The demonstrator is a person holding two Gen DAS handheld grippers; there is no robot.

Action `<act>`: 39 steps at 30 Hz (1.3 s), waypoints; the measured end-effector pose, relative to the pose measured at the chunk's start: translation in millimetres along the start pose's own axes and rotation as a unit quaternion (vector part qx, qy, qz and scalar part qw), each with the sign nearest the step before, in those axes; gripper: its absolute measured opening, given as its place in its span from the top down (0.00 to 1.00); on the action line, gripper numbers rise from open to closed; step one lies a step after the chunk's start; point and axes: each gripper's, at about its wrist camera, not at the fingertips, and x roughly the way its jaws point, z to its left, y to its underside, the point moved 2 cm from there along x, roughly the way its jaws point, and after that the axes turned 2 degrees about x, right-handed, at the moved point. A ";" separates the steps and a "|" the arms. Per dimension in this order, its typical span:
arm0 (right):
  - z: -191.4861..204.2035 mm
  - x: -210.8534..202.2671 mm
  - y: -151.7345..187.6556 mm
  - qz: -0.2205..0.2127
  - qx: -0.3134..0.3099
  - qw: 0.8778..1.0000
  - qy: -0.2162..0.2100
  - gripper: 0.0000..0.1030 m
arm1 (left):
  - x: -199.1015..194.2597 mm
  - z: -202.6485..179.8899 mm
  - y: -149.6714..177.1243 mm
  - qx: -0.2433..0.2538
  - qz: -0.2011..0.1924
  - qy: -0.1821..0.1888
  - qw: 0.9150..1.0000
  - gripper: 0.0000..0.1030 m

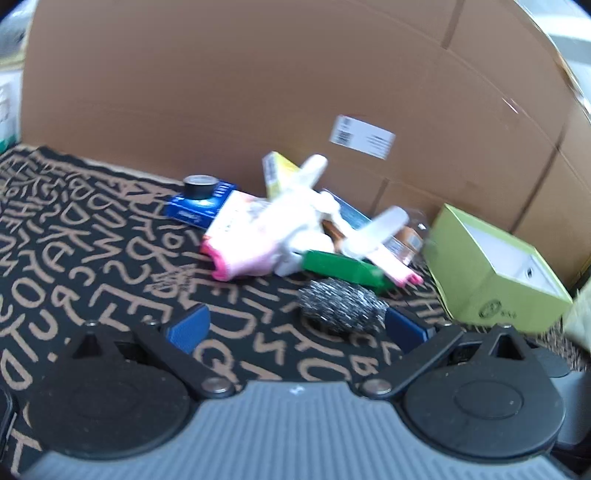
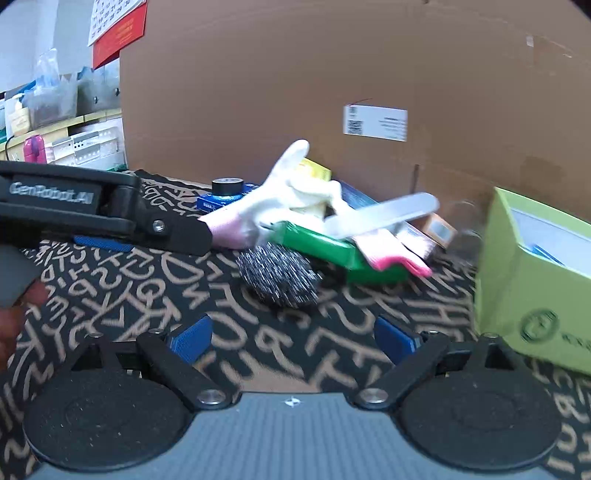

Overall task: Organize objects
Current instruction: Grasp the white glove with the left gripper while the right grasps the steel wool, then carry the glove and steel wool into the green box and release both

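Where both cameras look: a black mat printed with tan letters, with a tall brown cardboard wall behind it.
Pile: a white glove with a pink cuff, a green plastic bar and a yellow carton lie heaped against the wall; the blur hides which pieces touch.
Scourer: a round steel-wool scouring pad sits on the mat just in front of the pile, touching the green bar's near edge in the right view.
Tape: a black roll of tape rests on a flat blue box left of the pile.
Box: an open lime-green cardboard box stands right of the pile.
Left gripper: blue-padded fingers spread wide, holding nothing, scourer near its right pad.
Right gripper: fingers spread apart, holding nothing, short of the scourer.
Only in right view: the left gripper's black body from the side, and cluttered shelves beneath a red-and-white wall calendar.
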 end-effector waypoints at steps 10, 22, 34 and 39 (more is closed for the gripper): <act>7.8 64.3 -21.2 0.031 0.022 0.999 0.003 0.59 | 27.0 10.2 -49.3 0.096 -0.036 -0.029 0.994 0.00; -23.5 -18.1 14.6 0.017 0.095 0.995 -0.003 0.64 | 102.6 -1.0 -41.9 0.175 0.043 -0.007 0.984 0.85; -41.4 -61.0 51.0 0.061 0.095 0.994 -0.003 0.52 | 20.4 -3.5 8.7 0.224 0.145 0.080 0.960 0.39; -34.7 -67.7 47.0 0.036 0.068 0.997 0.012 0.42 | 31.5 -15.0 -2.8 0.223 0.114 0.046 0.967 0.28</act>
